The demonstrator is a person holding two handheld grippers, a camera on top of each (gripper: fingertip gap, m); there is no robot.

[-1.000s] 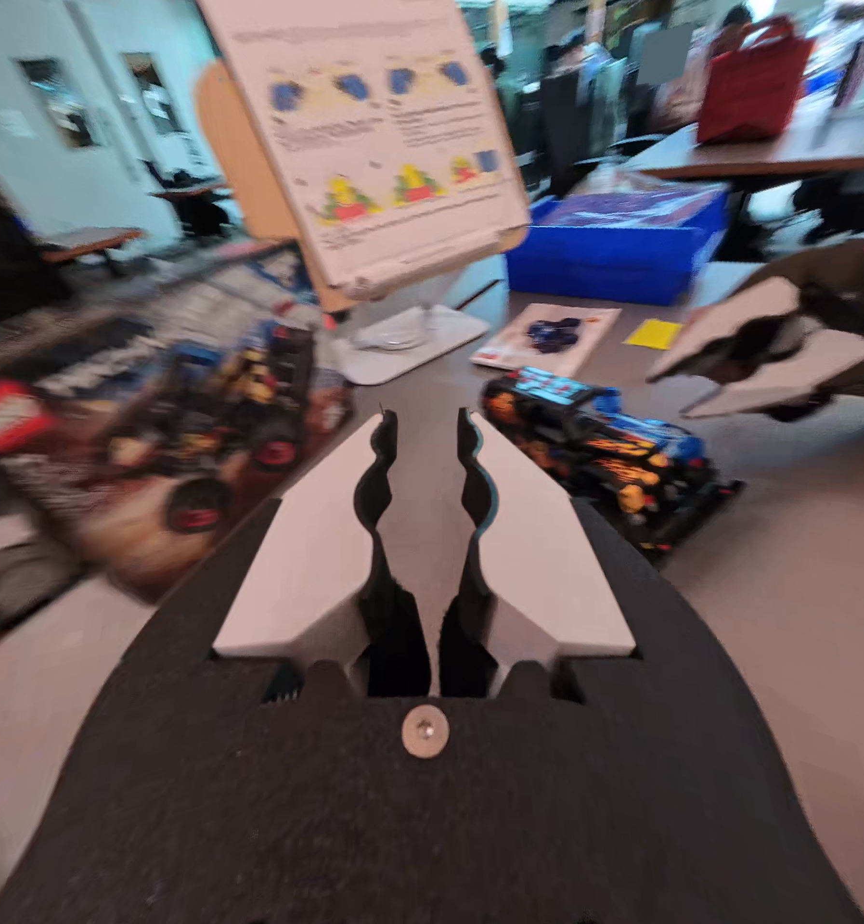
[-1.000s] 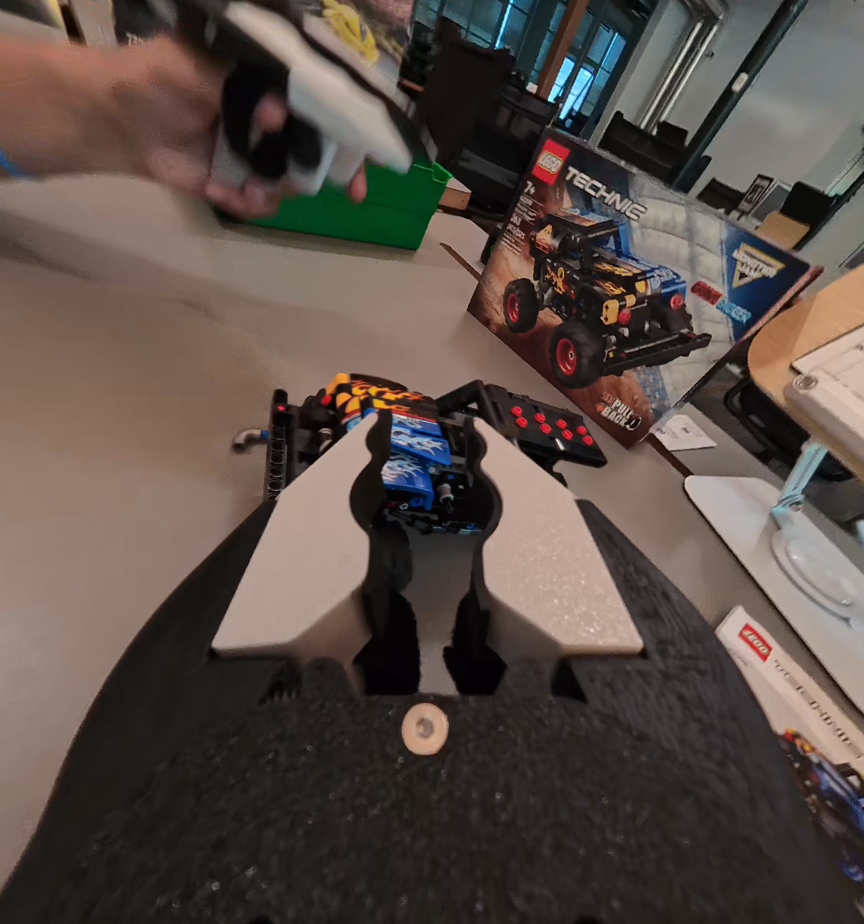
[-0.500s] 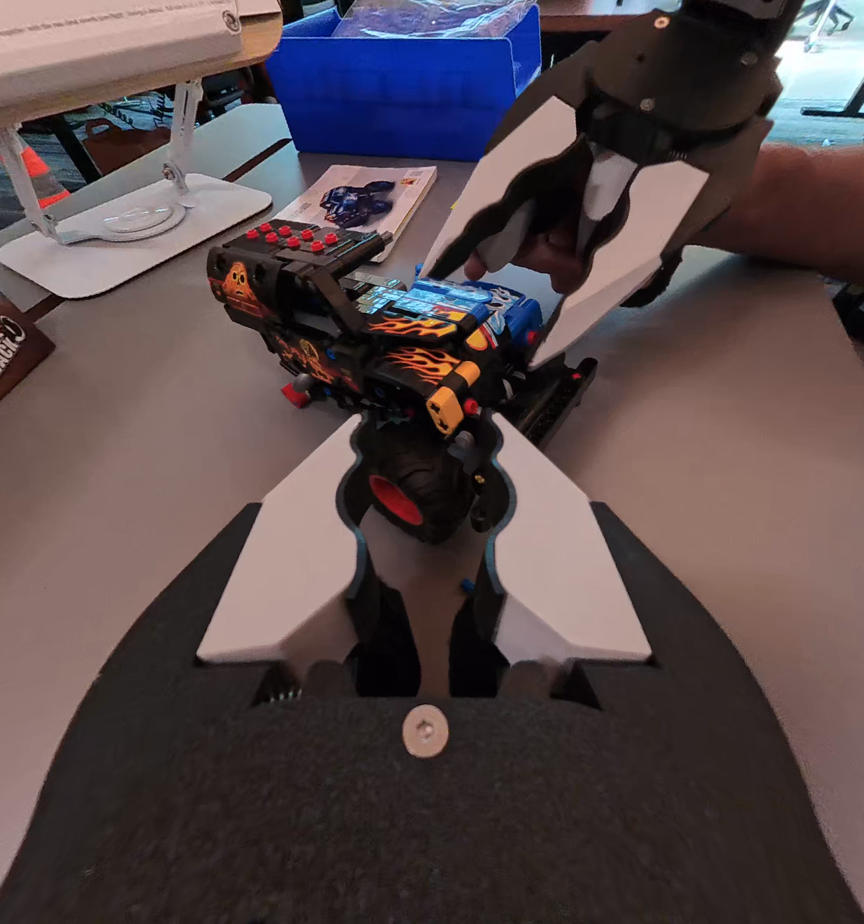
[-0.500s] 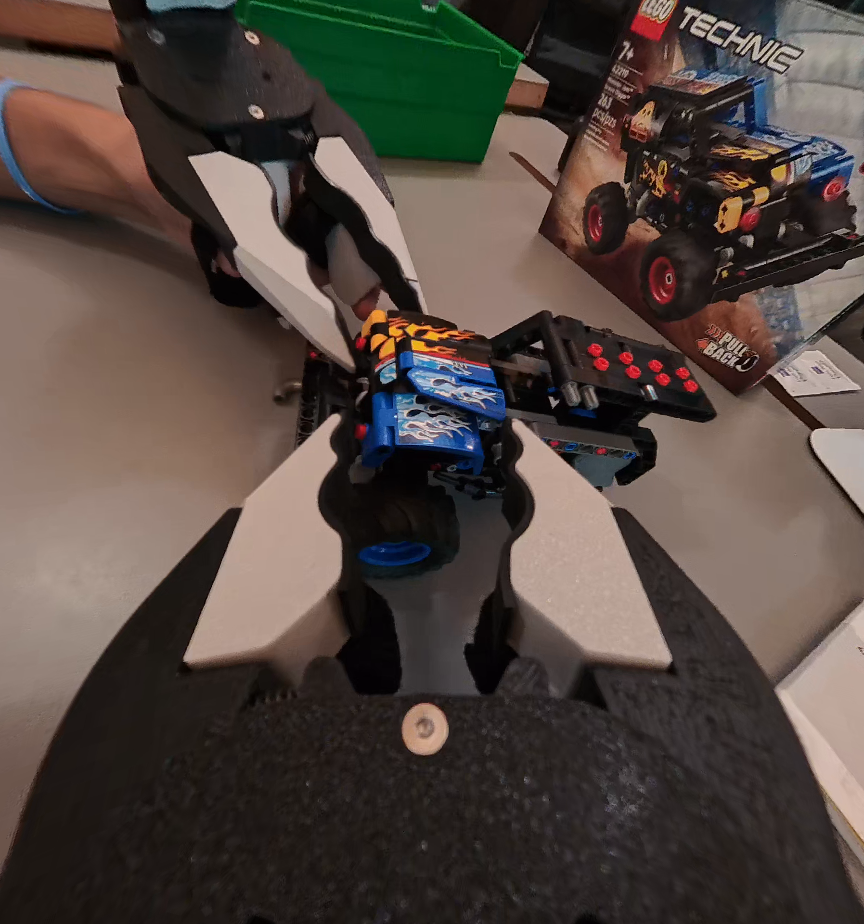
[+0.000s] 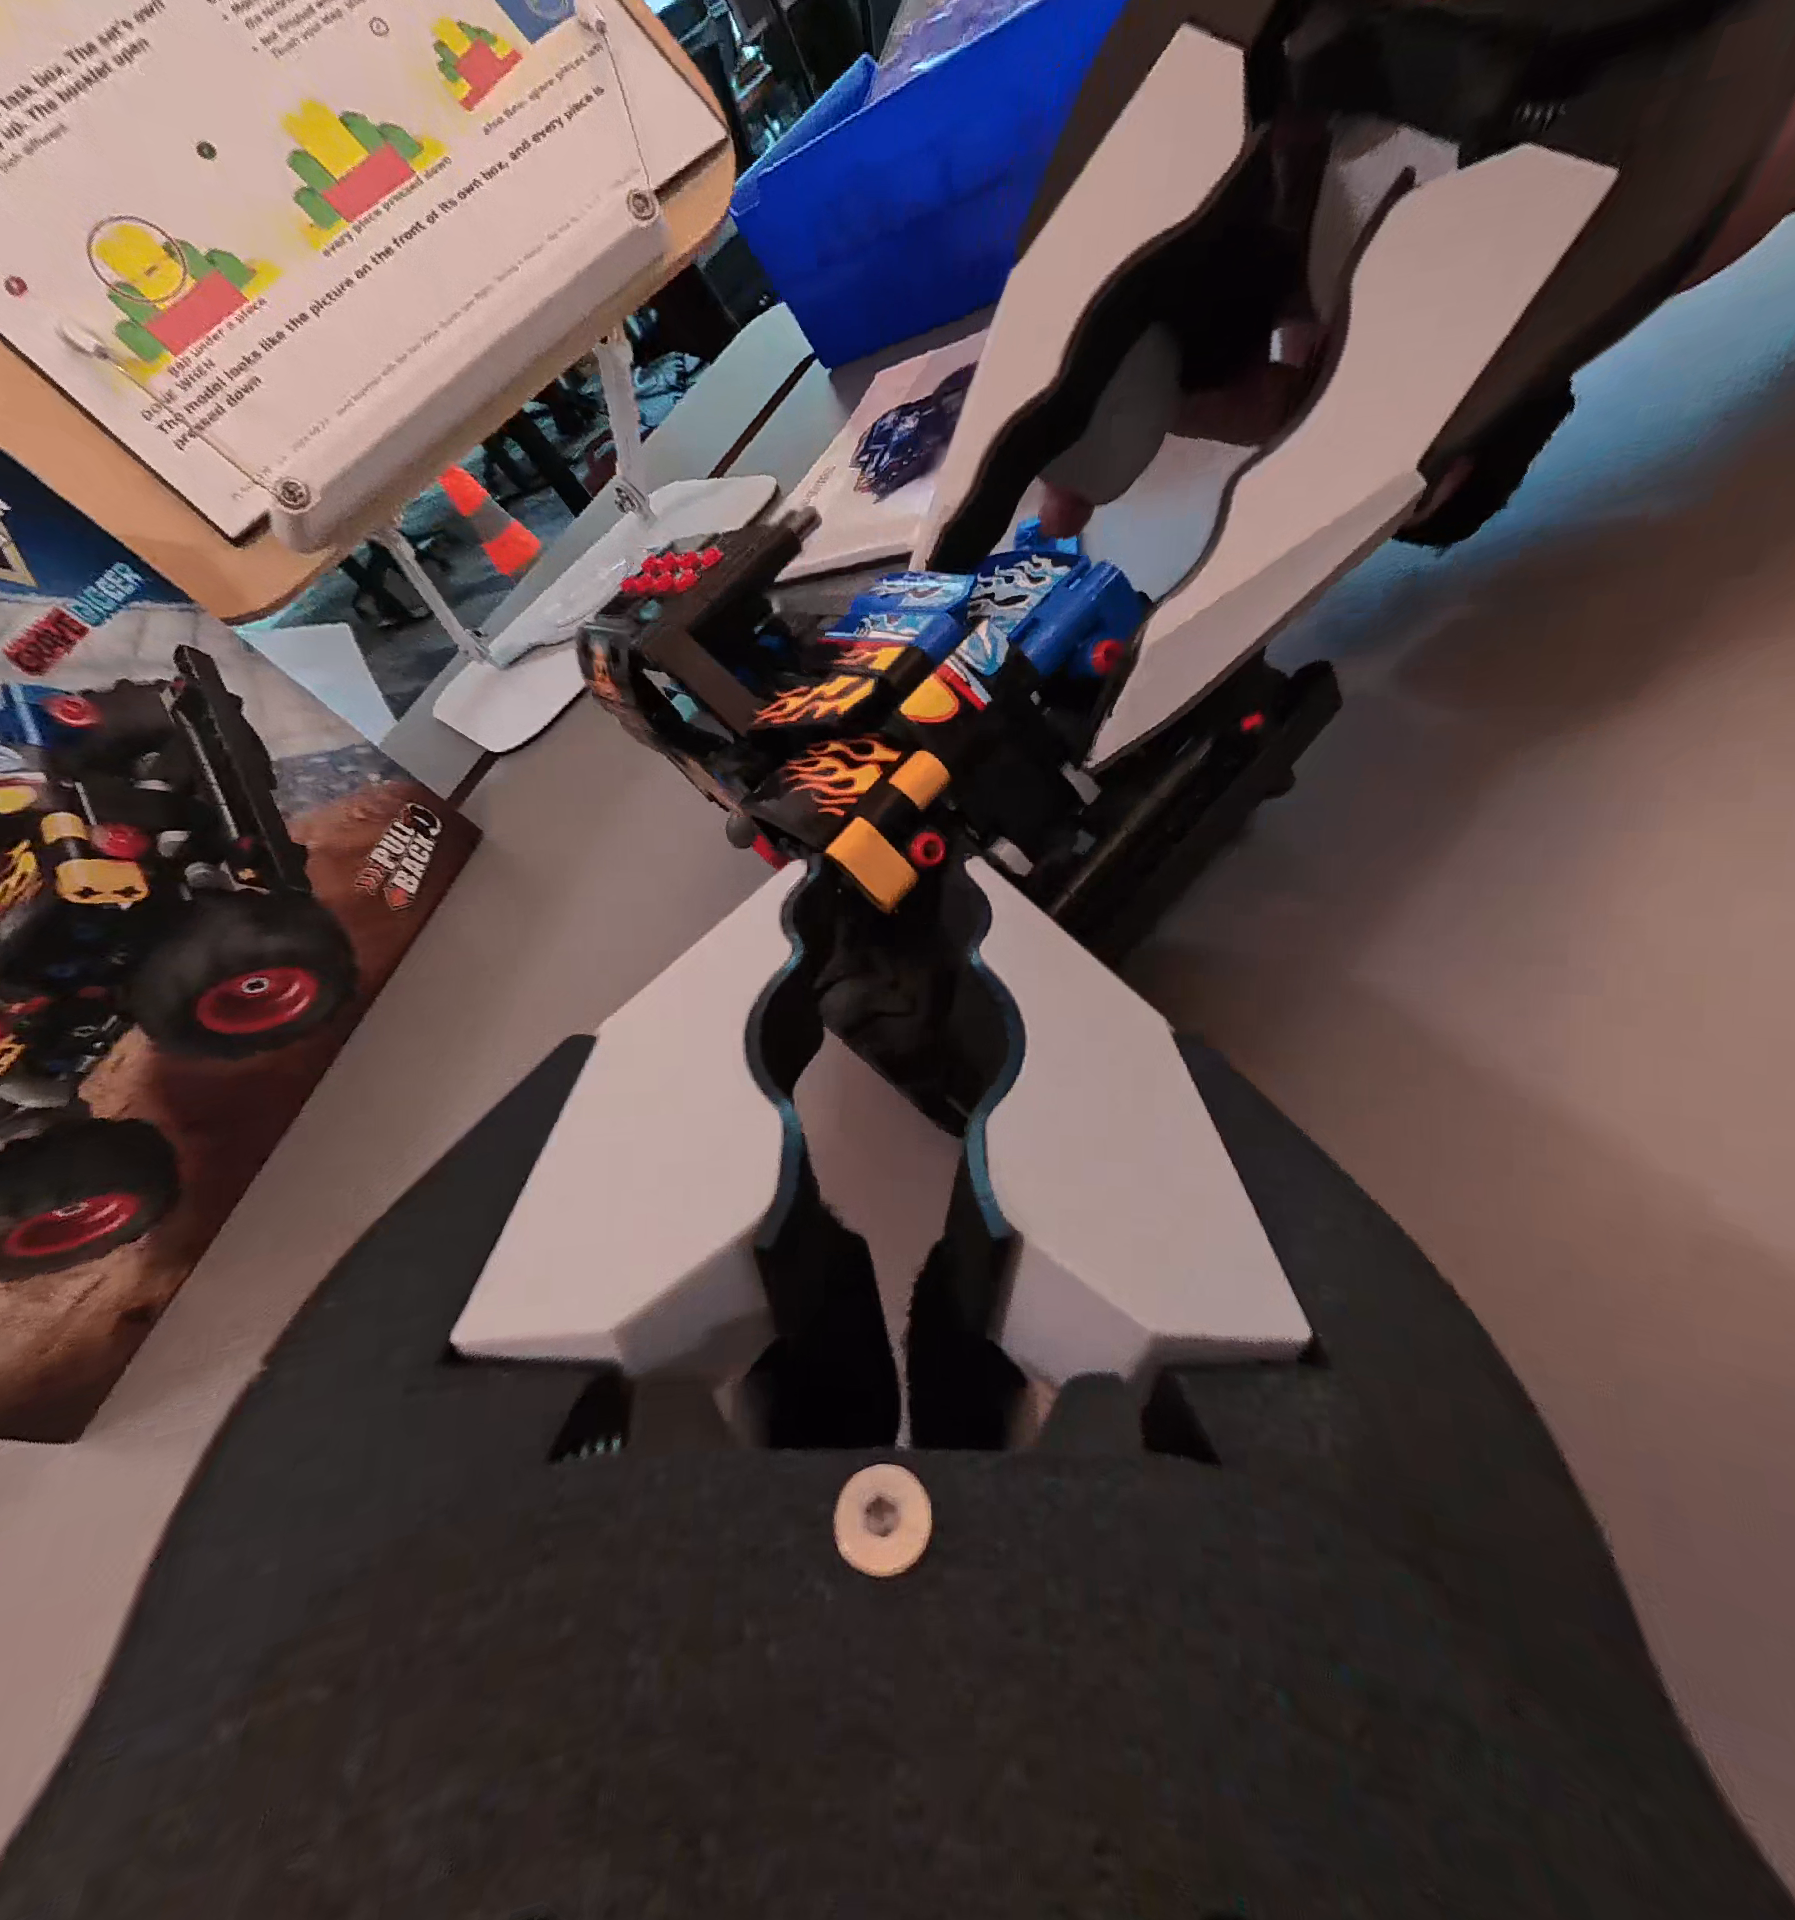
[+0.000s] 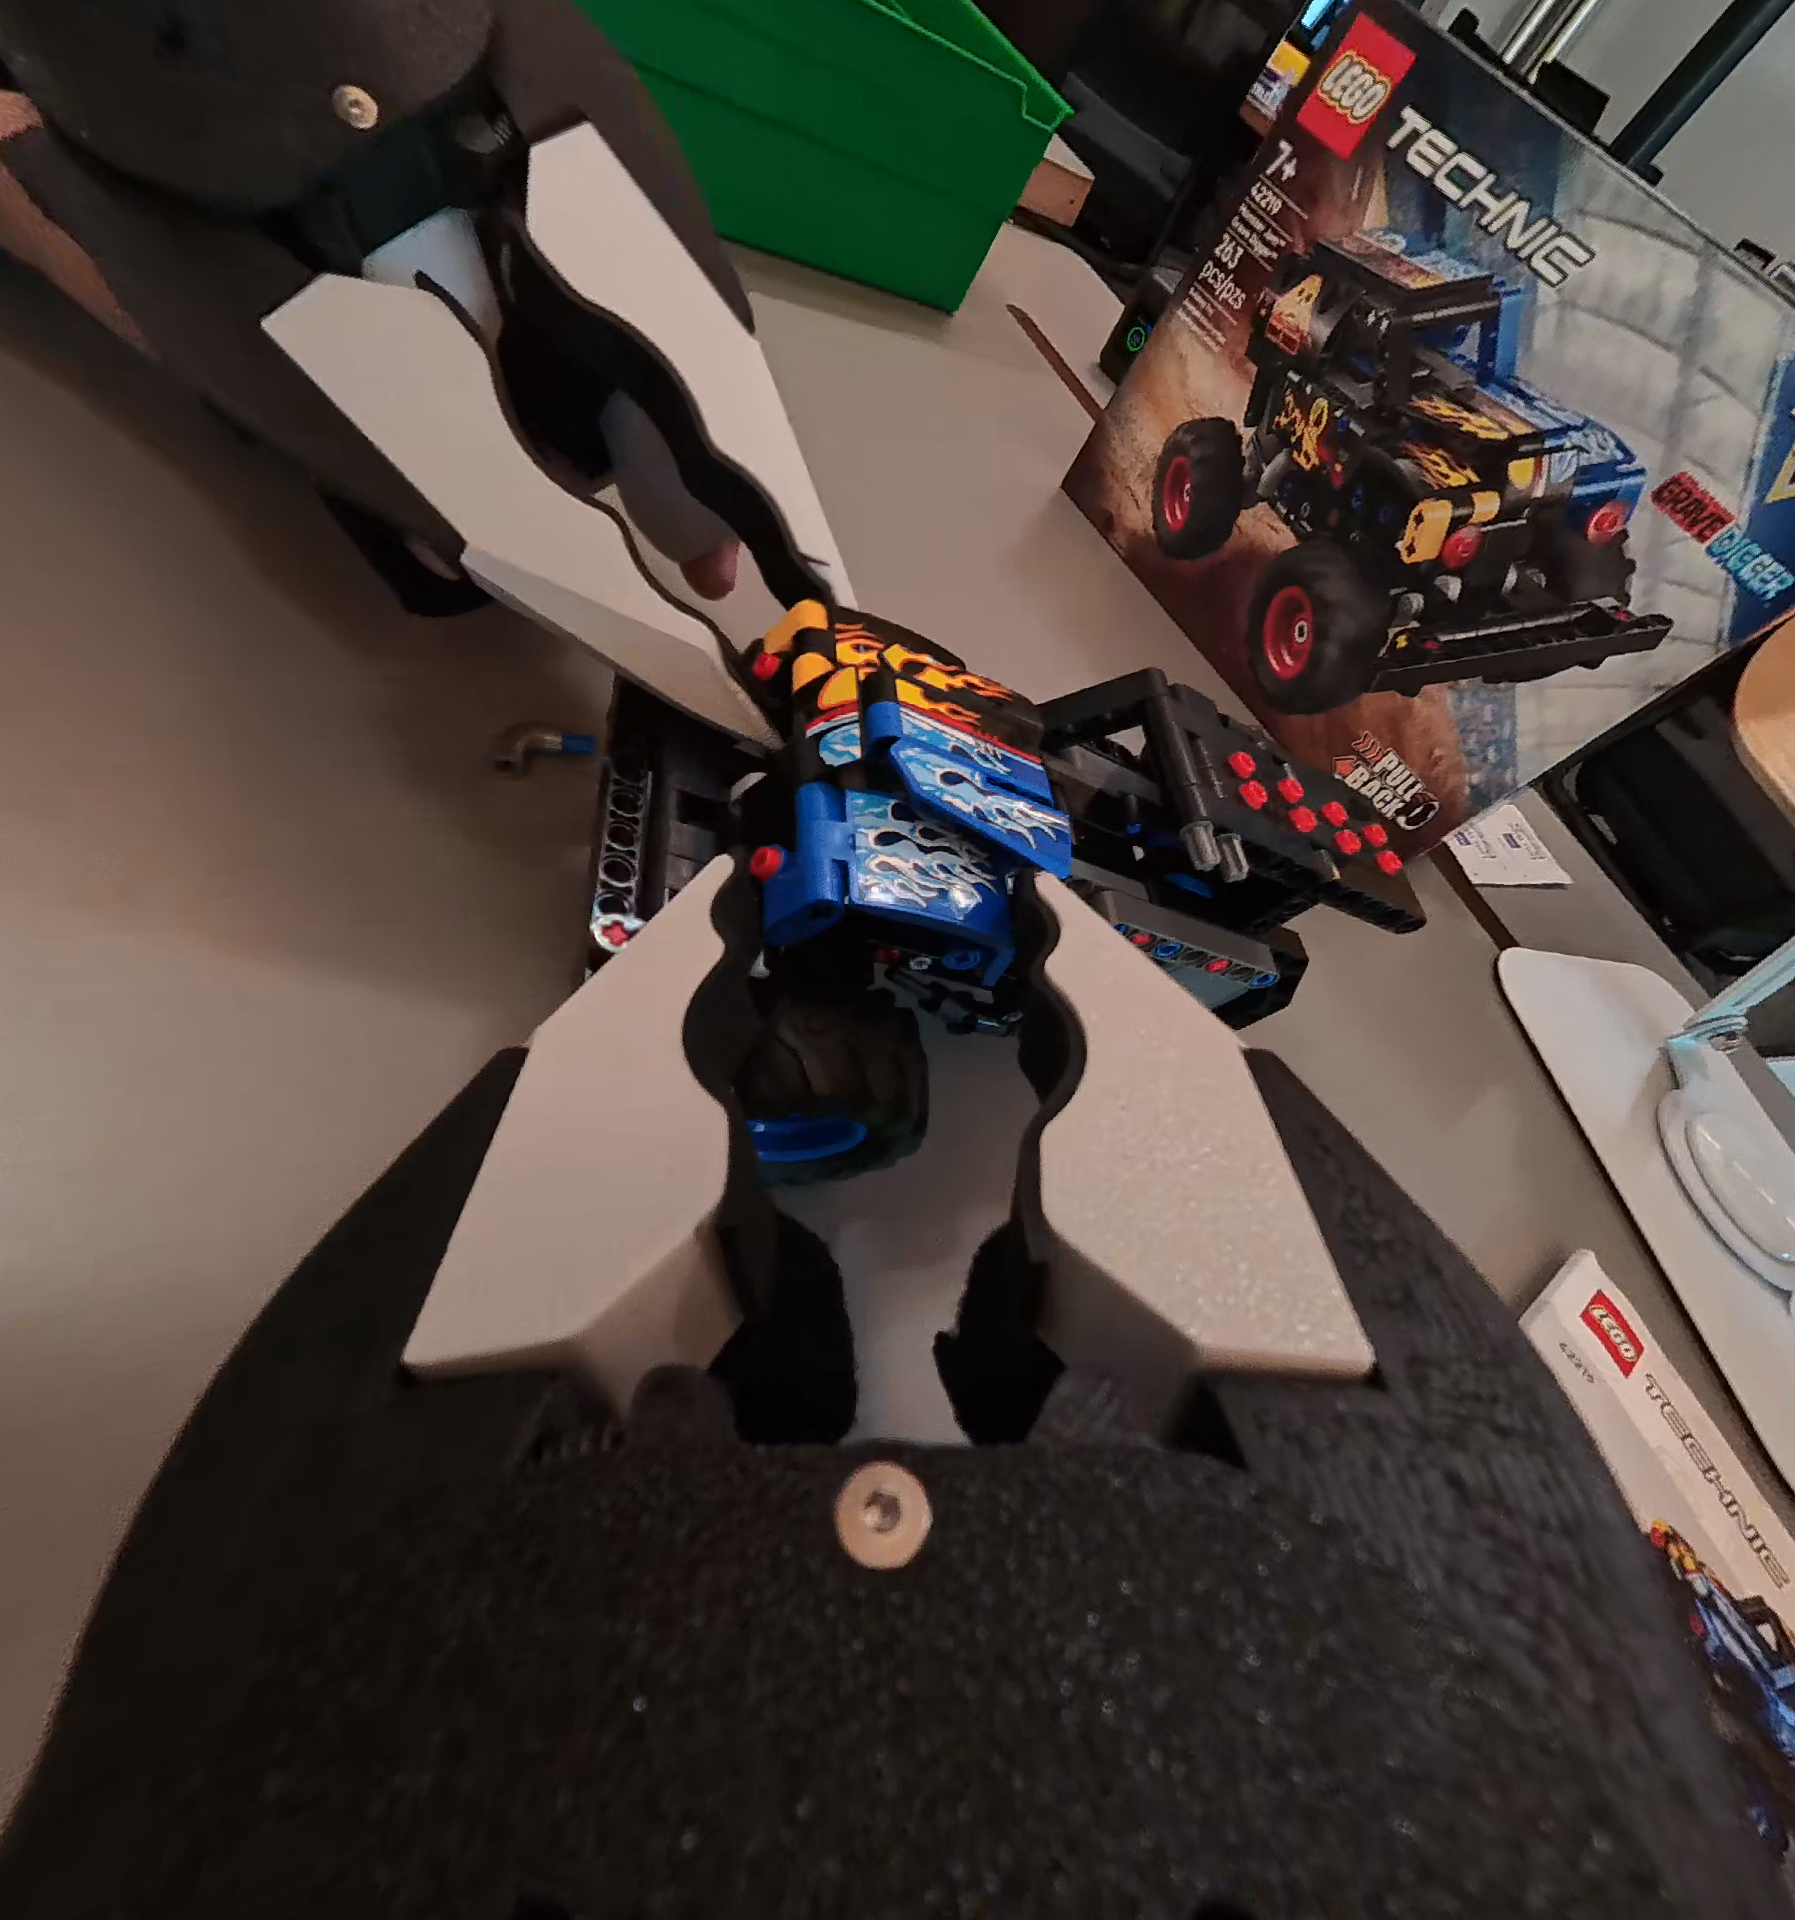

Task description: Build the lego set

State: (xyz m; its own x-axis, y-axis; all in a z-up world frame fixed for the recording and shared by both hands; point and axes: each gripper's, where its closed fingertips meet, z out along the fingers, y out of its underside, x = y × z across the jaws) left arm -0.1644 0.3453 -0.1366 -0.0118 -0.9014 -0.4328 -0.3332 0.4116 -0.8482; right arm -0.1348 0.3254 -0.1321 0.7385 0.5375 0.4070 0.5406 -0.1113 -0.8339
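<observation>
A black toy truck point(image 5: 851, 727) with flame stickers and blue panels stands on the grey table point(image 5: 1547, 1039). My left gripper point(image 5: 888, 904) holds one of its black tyres between the fingers, under the yellow corner. In the right wrist view my right gripper point(image 6: 882, 894) has its fingers on either side of the truck's point(image 6: 914, 831) blue side, above a blue-hubbed wheel point(image 6: 820, 1122). Each gripper shows opposite the other: the right one point(image 5: 1038, 644) from the upper right, the left one point(image 6: 799, 665) from the upper left.
The truck's picture box point(image 6: 1444, 468) stands behind it and to my left point(image 5: 145, 935). An instruction board point(image 5: 301, 208) sits on a white stand point(image 6: 1651, 1143). There is a booklet point(image 6: 1703, 1507), a blue bin point(image 5: 893, 208), a green bin point(image 6: 820, 135), and a small loose pin point(image 6: 534, 746). Left tips to right tips: about 5 centimeters. My left gripper's tips are some 7 centimeters from the small loose pin point(image 6: 534, 746).
Both grippers came in from apart to opposite sides of the truck and narrowed onto it. The left one tilted and now has the tyre deeper between its fingers.
</observation>
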